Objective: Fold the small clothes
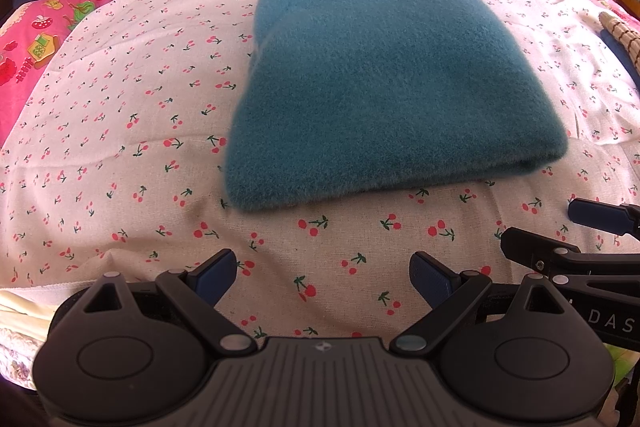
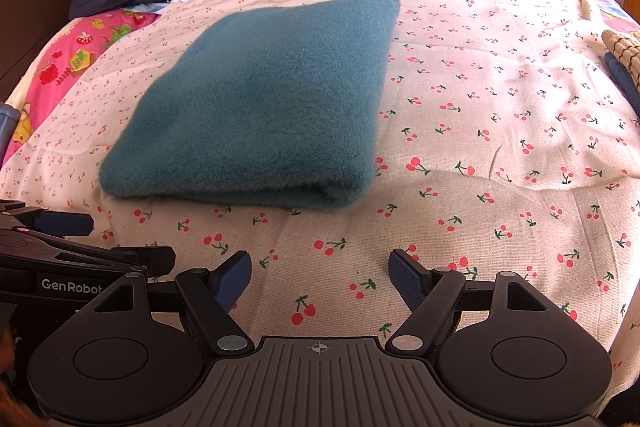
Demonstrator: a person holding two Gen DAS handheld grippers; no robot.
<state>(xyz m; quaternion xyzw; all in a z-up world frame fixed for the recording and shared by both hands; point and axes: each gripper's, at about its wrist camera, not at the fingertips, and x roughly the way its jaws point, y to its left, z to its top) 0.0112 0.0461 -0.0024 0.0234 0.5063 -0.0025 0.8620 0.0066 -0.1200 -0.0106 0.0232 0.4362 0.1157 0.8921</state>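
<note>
Judging by its fuzzy nap and rounded edges, the teal fleece garment [image 1: 384, 83] should handle as soft, light and limp, thick enough to hold a crease loosely yet likely to sag if lifted by one point. It lies folded into a rough rectangle on the cherry-print sheet [image 1: 120, 131] covering the bed. Near edge shows a rolled fold with at least two layers visible at its right corner [image 2: 340, 193]. Best hold, in my estimate: pinch both near corners through all layers, since the plush face may slide under a shallow grip.

Left gripper [image 1: 322, 277]: jaws spread wide, nothing between them, poised above the sheet just short of the garment's near edge, roughly centred on it. Right gripper [image 2: 320, 275]: jaws likewise spread and empty; garment sits ahead and to its left, near but not touching. The two grippers sit side by side, each visible at the margin of the other's view.

Fold looks largely complete; whether a further fold is intended cannot be told.
</note>
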